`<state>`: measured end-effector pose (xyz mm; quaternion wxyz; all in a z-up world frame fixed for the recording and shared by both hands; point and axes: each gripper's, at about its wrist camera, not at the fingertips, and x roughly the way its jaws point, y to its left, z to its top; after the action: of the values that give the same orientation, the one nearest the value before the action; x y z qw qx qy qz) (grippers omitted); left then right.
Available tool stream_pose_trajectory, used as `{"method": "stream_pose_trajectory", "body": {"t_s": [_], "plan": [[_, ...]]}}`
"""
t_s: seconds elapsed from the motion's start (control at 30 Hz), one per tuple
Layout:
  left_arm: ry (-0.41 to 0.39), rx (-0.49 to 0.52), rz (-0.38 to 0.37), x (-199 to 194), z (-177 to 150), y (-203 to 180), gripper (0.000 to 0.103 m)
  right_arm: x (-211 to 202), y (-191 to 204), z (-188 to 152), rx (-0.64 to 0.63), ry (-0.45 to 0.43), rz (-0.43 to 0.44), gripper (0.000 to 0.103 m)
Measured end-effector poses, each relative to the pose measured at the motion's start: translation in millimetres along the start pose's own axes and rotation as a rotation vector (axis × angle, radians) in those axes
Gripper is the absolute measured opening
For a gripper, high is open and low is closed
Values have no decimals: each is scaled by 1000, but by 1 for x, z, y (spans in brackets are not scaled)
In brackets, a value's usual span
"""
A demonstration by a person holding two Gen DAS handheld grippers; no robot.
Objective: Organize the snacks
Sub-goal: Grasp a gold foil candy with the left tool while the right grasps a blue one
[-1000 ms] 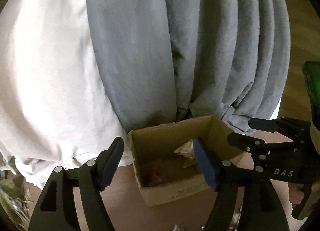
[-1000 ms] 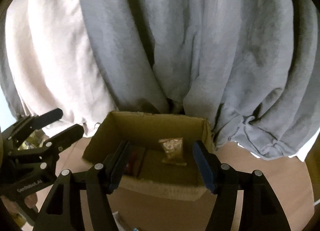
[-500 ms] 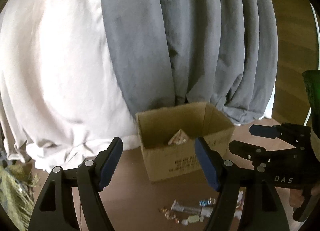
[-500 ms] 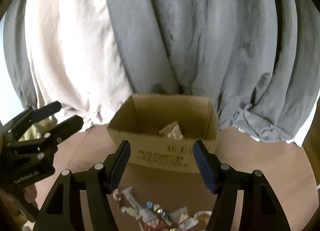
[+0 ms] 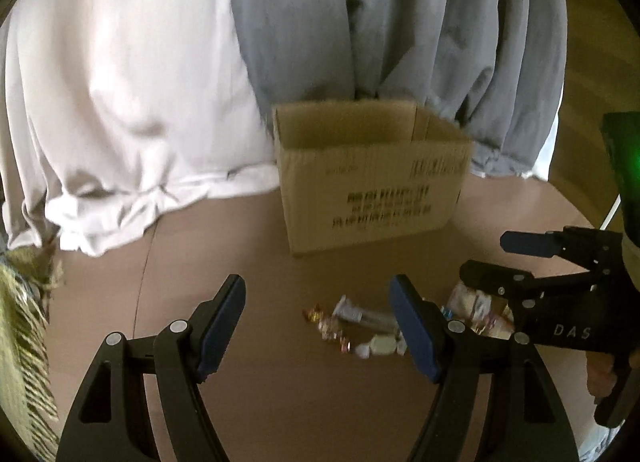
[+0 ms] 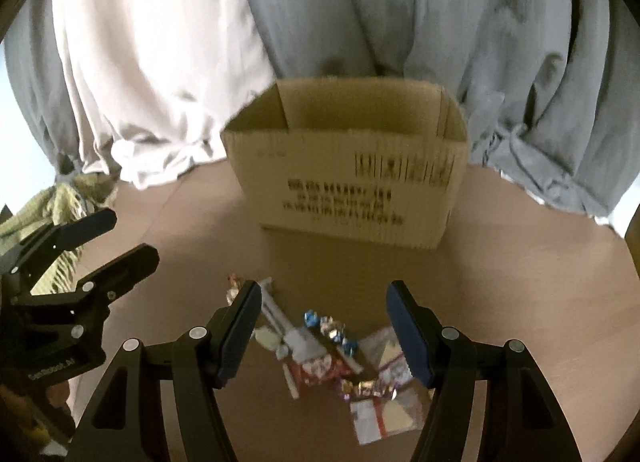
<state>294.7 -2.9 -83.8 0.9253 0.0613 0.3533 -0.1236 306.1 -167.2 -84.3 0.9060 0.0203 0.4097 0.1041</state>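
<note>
Hovering with jaws wide and empty, the left gripper (image 5: 318, 320) and right gripper (image 6: 322, 328) face scattered snacks (image 6: 340, 358); the cardboard box (image 6: 352, 178) stands beyond. Grey curtains (image 6: 440, 14) hang behind.

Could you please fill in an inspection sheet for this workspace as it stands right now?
Surface: brown tabletop, bare apart from the items below.
Job's things: open brown cardboard box with black print, upright at the back; loose pile of wrapped snacks and sweets in front of it, apart from it.
Clutter: yellow-green fringed cloth at the left edge.
Grippers: left hand-held gripper open, empty; right hand-held gripper open, empty, above the snacks.
Cables: thin white cable at the far right.
Surroundings: white curtain and grey curtain behind the box.
</note>
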Motion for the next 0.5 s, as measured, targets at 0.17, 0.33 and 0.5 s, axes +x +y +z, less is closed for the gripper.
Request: {"method": "stream_pose_trajectory", "body": {"t_s": [0.17, 0.33, 0.5], "plan": [[55, 10, 11, 20, -12, 0, 73, 19, -2, -13, 7, 60, 6, 66], [116, 10, 8, 47, -20, 0, 73, 43, -9, -22, 31, 122, 15, 65], [184, -12, -20, 76, -26, 2, 69, 66, -16, -29, 51, 183, 31, 57]]}}
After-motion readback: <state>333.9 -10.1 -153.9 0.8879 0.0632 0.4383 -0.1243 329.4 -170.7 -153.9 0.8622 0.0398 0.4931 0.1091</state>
